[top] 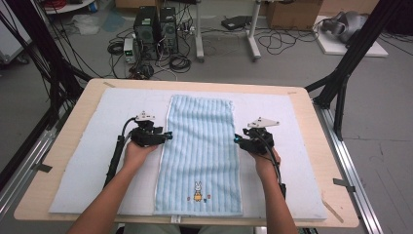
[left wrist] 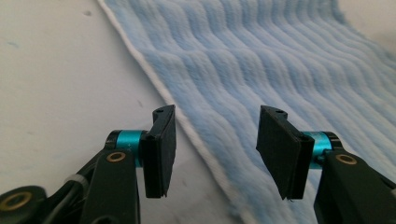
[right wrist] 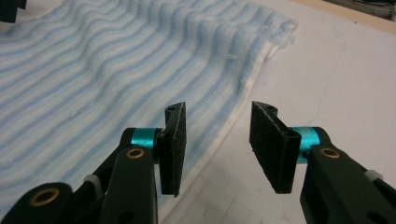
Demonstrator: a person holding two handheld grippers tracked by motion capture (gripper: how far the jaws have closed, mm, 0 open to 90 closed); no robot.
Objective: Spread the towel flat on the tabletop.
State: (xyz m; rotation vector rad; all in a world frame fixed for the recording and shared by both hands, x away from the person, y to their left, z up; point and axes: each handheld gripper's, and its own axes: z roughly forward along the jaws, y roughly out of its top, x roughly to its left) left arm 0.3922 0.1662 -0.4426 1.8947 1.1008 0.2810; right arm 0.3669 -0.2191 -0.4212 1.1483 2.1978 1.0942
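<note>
Left tongs [left wrist: 212,149], right tongs [right wrist: 217,147] agape astride towel [top: 199,146] edges; near hem cropped.

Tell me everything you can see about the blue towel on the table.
The towel is light blue with ribbed lengthwise stripes, soft terry by its look, and a pale hem along its long sides. A small rabbit picture sits near its close end. It lies spread flat and lengthwise on the white mat, a little rumpled at the far end. The open left gripper and right gripper straddle its long edges at mid-length, not clamping it.
</note>
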